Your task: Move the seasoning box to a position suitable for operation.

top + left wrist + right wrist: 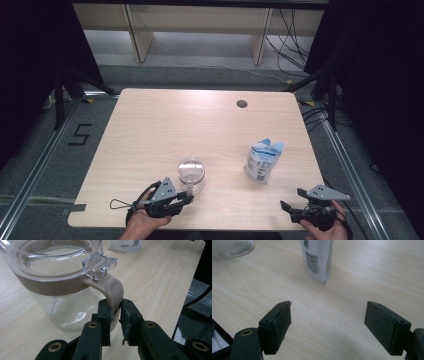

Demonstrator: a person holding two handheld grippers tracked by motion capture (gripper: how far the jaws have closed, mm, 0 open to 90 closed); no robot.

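Note:
A clear glass pitcher [191,172] with a tan band and tan handle [113,293] stands upright near the table's front, left of centre. My left gripper [188,199] is shut on that handle; in the left gripper view [115,315] both pads squeeze the handle's lower part. A white and blue pouch [263,160] stands to the right of the pitcher. My right gripper [291,200] hovers open near the front right edge, well short of the pouch [317,257], with nothing between its fingers [328,323].
The light wooden table [165,125] has a round cable hole [242,104] at the back right. Dark curtains flank both sides, and cables lie on the floor beyond the right edge.

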